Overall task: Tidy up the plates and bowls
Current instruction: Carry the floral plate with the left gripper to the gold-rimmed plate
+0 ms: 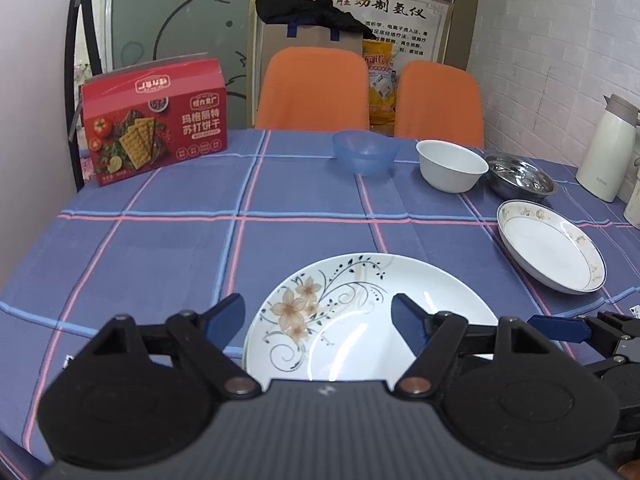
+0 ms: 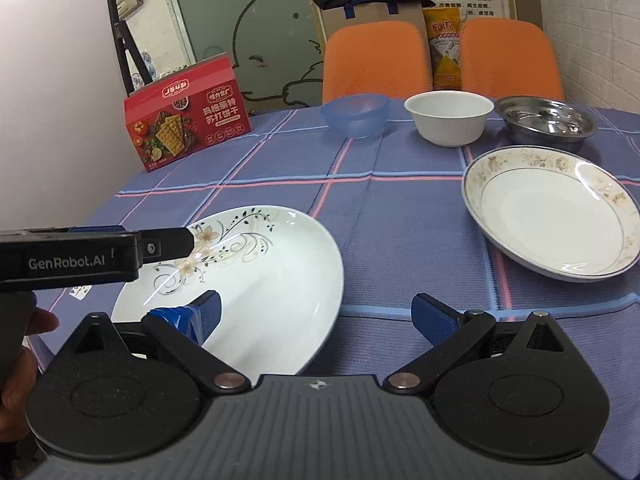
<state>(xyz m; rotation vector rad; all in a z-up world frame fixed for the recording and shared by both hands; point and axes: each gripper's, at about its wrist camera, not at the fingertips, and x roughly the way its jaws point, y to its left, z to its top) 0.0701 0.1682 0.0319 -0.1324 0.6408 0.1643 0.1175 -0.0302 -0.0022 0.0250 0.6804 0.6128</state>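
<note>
Both tongs, left tongs point(image 1: 318, 312) and right tongs point(image 2: 316, 312), gape wide over the white flower-painted plate point(image 1: 360, 320), ready for stacking onto the gold-rimmed white plate point(image 2: 552, 216).

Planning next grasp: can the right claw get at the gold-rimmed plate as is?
Probably yes. The right claw is open and empty, and the gold-rimmed plate lies ahead to its right with only bare tablecloth between; nothing is stacked on it.

open tablecloth point(image 1: 180, 248) centre, bowls point(image 1: 452, 165) crowding far edge
</note>
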